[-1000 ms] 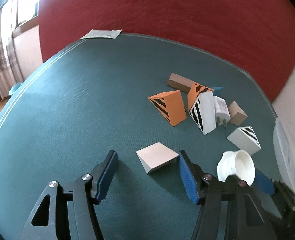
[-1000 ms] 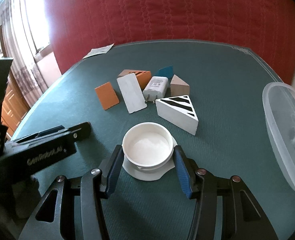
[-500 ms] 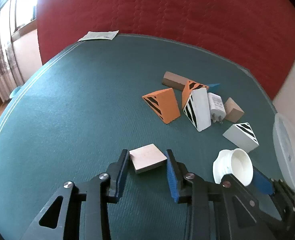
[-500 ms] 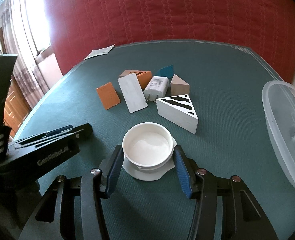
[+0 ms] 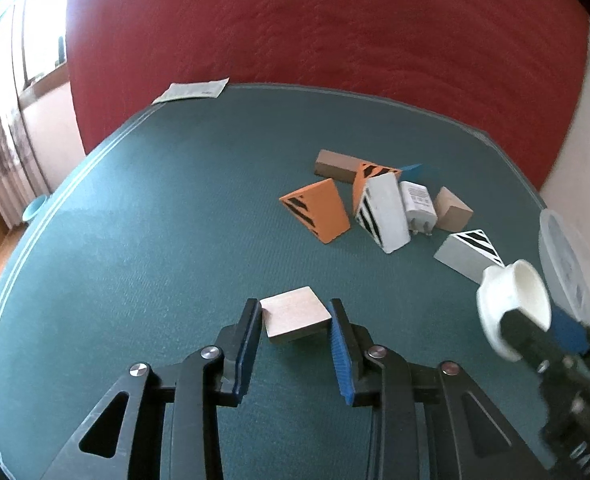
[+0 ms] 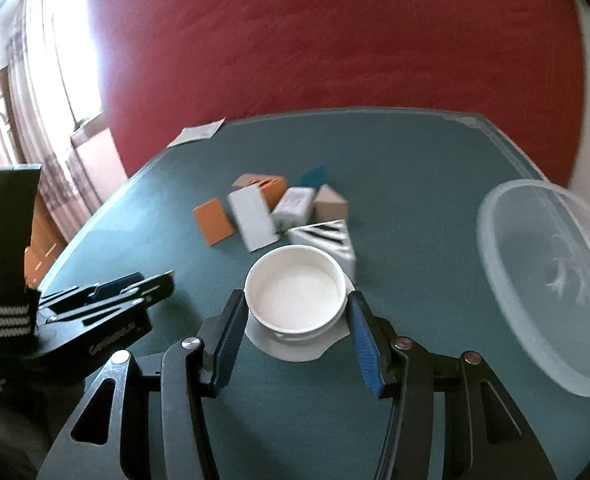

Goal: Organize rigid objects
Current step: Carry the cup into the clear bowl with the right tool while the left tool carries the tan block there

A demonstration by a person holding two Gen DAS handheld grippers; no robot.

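Fingers [image 5: 251,336] of the left gripper [image 5: 296,342] are clamped on a pale wooden block [image 5: 296,314] — both blue pads pressed to its sides, jaws narrow; the block sits low over the green surface [image 5: 143,240], and whether it is lifted clear cannot be told. On the right gripper [image 6: 295,330] the fingers [image 6: 361,342] are closed against a white round cup [image 6: 295,294], gripped at its rim, with its flared base showing below. In the left view the cup is seen raised and tilted beside the clear plastic bowl [image 6: 547,272].

Step in hand, as judged: both pieces grasped, carry under way — cup nearest the bowl. A loose cluster is left further back: orange wedge [image 5: 319,210], white striped wedge [image 5: 383,216], charger plug [image 5: 417,204], brown block [image 5: 453,208], grey striped wedge [image 5: 469,250].

Next move, as judged: cup to be brought over the bowl's rim and released, block to follow. Care is called for so the bowl is not knocked.
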